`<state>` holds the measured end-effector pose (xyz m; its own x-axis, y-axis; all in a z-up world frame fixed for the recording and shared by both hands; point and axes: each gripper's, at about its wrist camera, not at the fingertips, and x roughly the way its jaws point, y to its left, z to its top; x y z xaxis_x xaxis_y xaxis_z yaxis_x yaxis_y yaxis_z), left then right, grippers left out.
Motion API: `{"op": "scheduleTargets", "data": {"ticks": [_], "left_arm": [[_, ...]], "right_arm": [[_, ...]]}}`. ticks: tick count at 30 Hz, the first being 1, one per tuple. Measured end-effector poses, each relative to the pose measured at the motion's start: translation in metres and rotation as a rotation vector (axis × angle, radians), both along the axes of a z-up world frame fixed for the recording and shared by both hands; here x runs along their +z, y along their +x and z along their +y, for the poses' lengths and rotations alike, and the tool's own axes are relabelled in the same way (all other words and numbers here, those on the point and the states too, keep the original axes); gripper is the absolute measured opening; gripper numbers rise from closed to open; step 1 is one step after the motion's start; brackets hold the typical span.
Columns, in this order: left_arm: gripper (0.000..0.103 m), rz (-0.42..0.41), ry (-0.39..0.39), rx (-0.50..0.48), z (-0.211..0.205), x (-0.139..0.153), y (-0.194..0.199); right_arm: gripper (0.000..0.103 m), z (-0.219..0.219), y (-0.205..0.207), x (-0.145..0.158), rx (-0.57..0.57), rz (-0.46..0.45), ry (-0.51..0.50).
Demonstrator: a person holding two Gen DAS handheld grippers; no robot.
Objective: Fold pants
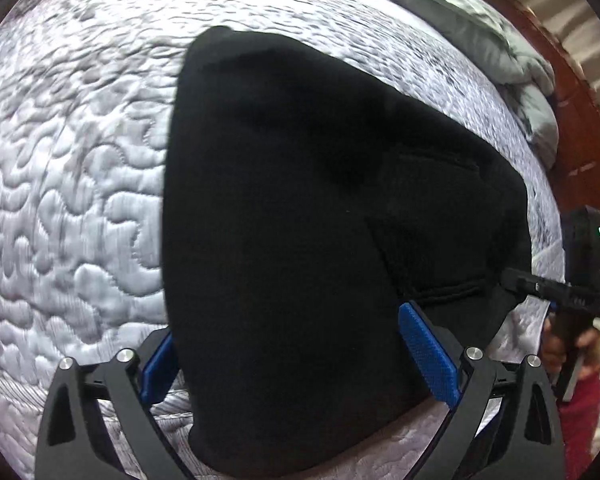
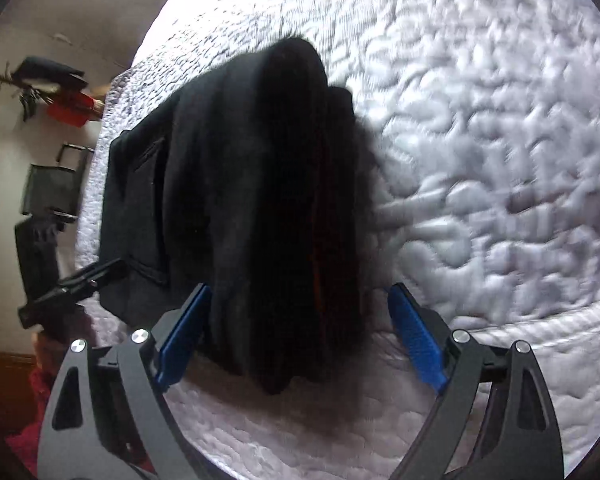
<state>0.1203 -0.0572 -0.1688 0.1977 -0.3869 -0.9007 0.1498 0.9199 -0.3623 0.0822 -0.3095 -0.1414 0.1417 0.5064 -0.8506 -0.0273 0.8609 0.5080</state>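
Note:
Black pants (image 1: 300, 220) lie bunched in a folded heap on the white quilted mattress (image 1: 60, 200). My left gripper (image 1: 292, 360) stands open over their near end, the cloth filling the gap between its blue pads (image 1: 428, 352) without being pinched. My right gripper (image 2: 300, 336) is open too, its pads (image 2: 416, 344) wide apart on either side of a thick, blurred fold of the pants (image 2: 260, 200). Each gripper shows at the edge of the other's view: the right gripper (image 1: 560, 296) held in a hand, and the left gripper (image 2: 72, 288).
A grey blanket (image 1: 480, 28) lies crumpled at the far end of the bed, against a brown wooden headboard (image 1: 572, 140). Beyond the mattress (image 2: 480, 160) edge stand dark furniture (image 2: 48, 192) and a wall shelf with a red thing (image 2: 68, 108). A red sleeve (image 1: 580, 408) is near.

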Motion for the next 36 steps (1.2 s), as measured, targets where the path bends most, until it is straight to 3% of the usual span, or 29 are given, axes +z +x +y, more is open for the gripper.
{"op": "scheduleTargets", "data": {"ticks": [3, 5, 7, 10, 13, 21, 28, 32, 36], "left_arm": [[0.093, 0.000, -0.021, -0.010, -0.001, 0.001, 0.001], [0.081, 0.006, -0.043, 0.021, 0.011, 0.004, 0.000], [0.058, 0.007, -0.071, 0.044, 0.020, 0.005, -0.001], [0.037, 0.004, -0.110, 0.072, 0.032, 0.008, -0.006], [0.026, -0.029, -0.132, 0.081, 0.034, 0.019, -0.012], [0.023, -0.149, -0.164, 0.067, 0.031, 0.067, -0.020], [0.023, -0.261, -0.147, 0.076, 0.022, 0.095, 0.026], [0.023, -0.283, -0.128, 0.093, 0.023, 0.087, 0.057], [0.024, -0.192, -0.092, 0.094, 0.020, 0.043, 0.078]], "right_arm": [[0.086, 0.007, 0.003, -0.009, 0.015, -0.005, 0.074], [0.074, 0.011, 0.004, -0.008, 0.026, -0.020, 0.095], [0.057, 0.011, 0.003, -0.005, 0.035, -0.029, 0.114], [0.043, 0.006, -0.001, 0.002, 0.039, -0.057, 0.156], [0.035, 0.007, -0.002, 0.011, 0.036, -0.086, 0.166], [0.033, 0.008, 0.008, 0.077, 0.097, -0.234, 0.135], [0.033, -0.009, 0.066, 0.115, 0.075, -0.324, 0.095], [0.033, -0.020, 0.106, 0.101, 0.056, -0.325, 0.081], [0.034, -0.026, 0.130, 0.053, 0.026, -0.228, 0.078]]}}
